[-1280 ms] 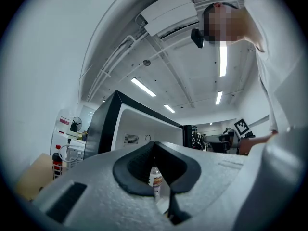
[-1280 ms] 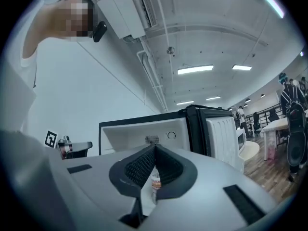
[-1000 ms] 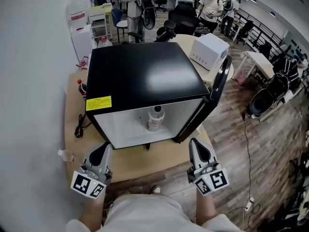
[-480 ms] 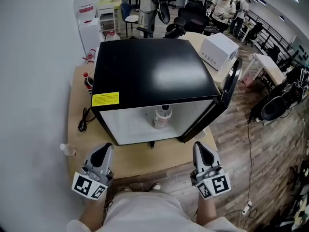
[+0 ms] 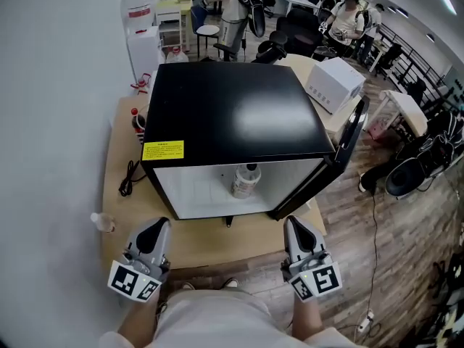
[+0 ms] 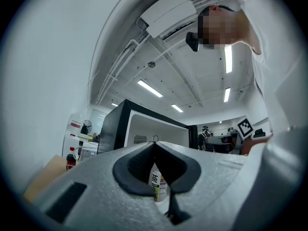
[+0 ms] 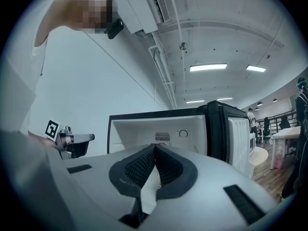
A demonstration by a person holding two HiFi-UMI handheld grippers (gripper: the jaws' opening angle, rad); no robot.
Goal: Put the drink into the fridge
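standing upright inside the open fridge (image 5: 225, 114), just behind its front lip and near the middle of the white floor, the drink (image 5: 245, 180) is seen from the head view, with the fridge door (image 5: 349, 140) swung wide at the fridge's right. the left gripper (image 5: 159, 224) and the right gripper (image 5: 292, 222) hang over the wooden table (image 5: 210, 241) in front of the fridge, well apart from the drink, each with jaws pressed together and nothing in them.

left gripper view: the pad tips meet at a point; the labelled bottle shows only through the hollow below them, far off inside the fridge, not gripped.

right gripper view: the ribbed pads meet along their length, empty, aimed at the fridge's white cavity with the door edge to its right.

judged from these pictures, the drink is a small, capped plastic bottle: light, fairly stiff if full, smooth-sided and apt to slip or tip if nudged high up. the soundest hold looks to be across the labelled body, below the shoulder, where the wall is straight. with the bottle already in place, the open door appears to be what remains.
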